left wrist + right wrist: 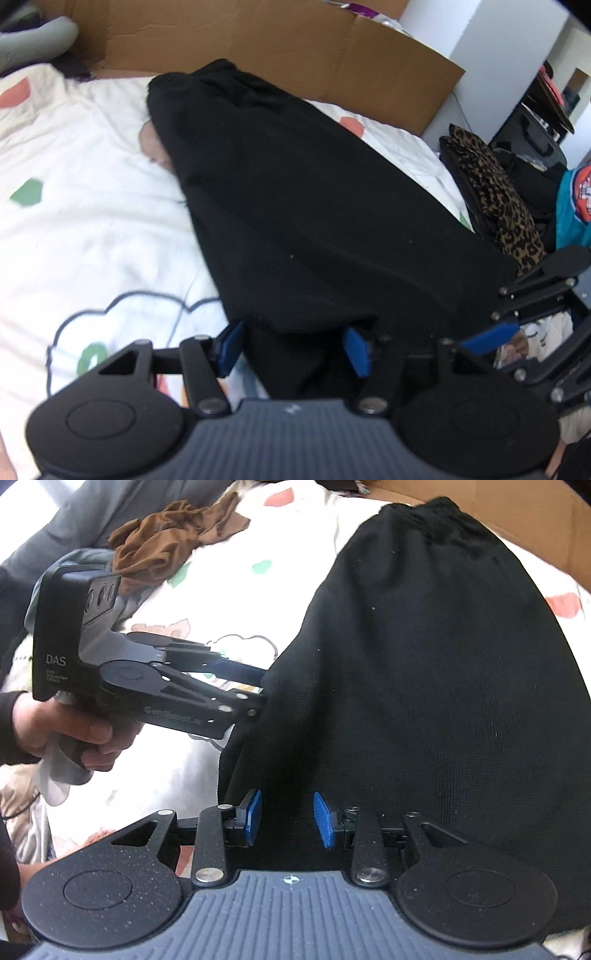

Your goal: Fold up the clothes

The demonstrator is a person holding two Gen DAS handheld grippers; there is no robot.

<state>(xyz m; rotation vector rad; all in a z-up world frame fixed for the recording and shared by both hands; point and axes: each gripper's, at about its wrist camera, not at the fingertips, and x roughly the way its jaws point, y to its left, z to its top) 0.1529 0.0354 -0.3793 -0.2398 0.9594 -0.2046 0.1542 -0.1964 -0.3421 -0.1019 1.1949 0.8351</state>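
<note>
Right wrist view: "DAS" printed in white on left gripper (255, 690) housing, smaller lettering beneath too small to read.
Left wrist view: black garment (314, 206) spread on white patterned bedspread (85, 236), near hem between parted pads of left gripper (291, 347); right gripper (287, 819) likewise parted over fabric, gripping nothing. Cardboard box (280, 40) behind, contents unclear.

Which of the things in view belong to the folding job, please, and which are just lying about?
In the job: black garment; left tongs; right tongs.

Lying about: brown cloth; leopard-print cloth; cardboard box; teal garment.
</note>
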